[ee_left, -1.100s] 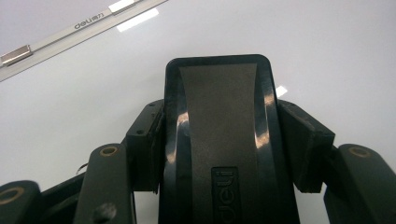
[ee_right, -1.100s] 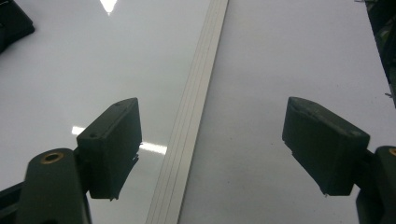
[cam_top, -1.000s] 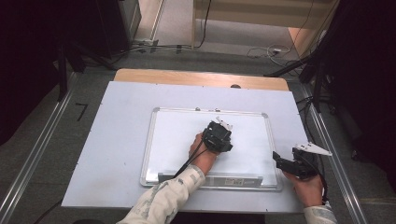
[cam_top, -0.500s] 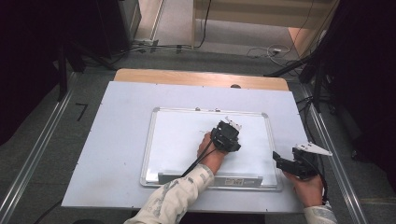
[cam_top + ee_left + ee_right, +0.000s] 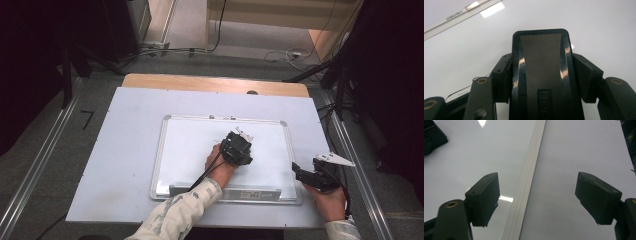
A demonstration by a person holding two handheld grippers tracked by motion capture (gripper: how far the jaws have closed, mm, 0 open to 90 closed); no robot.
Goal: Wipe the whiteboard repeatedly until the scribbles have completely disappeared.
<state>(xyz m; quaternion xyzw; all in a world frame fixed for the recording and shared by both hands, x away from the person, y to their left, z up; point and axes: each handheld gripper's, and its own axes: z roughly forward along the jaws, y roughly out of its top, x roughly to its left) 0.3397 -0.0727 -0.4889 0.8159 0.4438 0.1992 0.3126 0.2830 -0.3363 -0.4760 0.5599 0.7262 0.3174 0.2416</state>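
Whiteboard (image 5: pixel 190 145) surface lies free left of the left gripper (image 5: pixel 240 142).

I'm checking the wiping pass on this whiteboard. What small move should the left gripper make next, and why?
Probably slide the eraser a little further across the whiteboard, keeping it flat. The left gripper is shut on the eraser over the board's middle, with bare white surface on every side. The right gripper sits open over the board's right frame edge and could stay there.

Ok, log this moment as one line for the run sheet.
left gripper: shut on eraser, over whiteboard | right gripper: open, empty, straddling whiteboard frame | table: white
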